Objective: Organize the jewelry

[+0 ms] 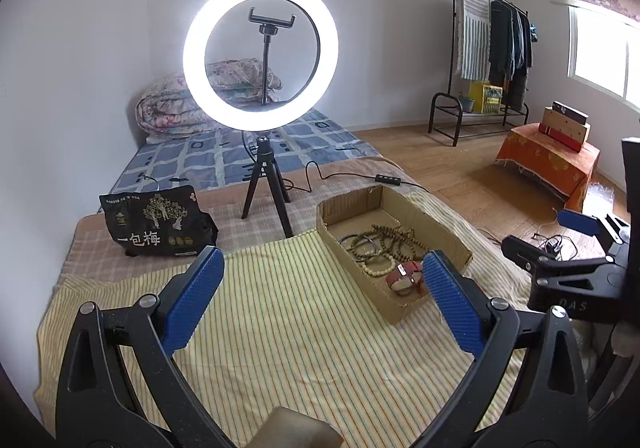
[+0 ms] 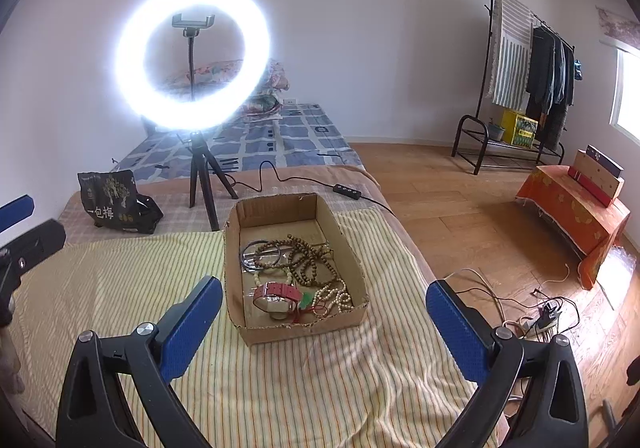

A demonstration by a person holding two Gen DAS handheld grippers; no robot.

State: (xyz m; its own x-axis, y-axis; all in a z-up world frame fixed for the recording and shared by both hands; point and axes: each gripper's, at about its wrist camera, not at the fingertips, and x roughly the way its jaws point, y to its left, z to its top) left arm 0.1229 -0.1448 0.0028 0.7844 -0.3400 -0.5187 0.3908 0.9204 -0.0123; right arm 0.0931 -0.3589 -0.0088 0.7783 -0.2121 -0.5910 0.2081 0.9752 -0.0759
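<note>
Left wrist view, item by item: your left gripper has its blue-padded fingers spread wide with nothing between them, poised above the striped yellow cloth. Your right gripper shows at the right edge of this view, black frame and one blue pad visible.

Right wrist view: your right gripper is likewise spread wide and holds nothing; the near end of the cardboard box sits between its fingertips.

Contents of the cardboard box, which rests on the striped cloth:
- red watch, strap looped, at the near end;
- white bead strand, just beside the watch on the right;
- small green piece between watch and white beads, kind unclear;
- brown bead strands, tangled, mid-box;
- dark bangles, overlapping, on the left side.

Surroundings:
- lit ring light on a small black tripod, behind the box, with a phone clamp at its centre;
- black snack bag with Chinese lettering, left of the tripod;
- inline cable switch just beyond the box;
- clothes rack against the far wall;
- orange-draped stand bearing stacked boxes, on the wooden floor.
</note>
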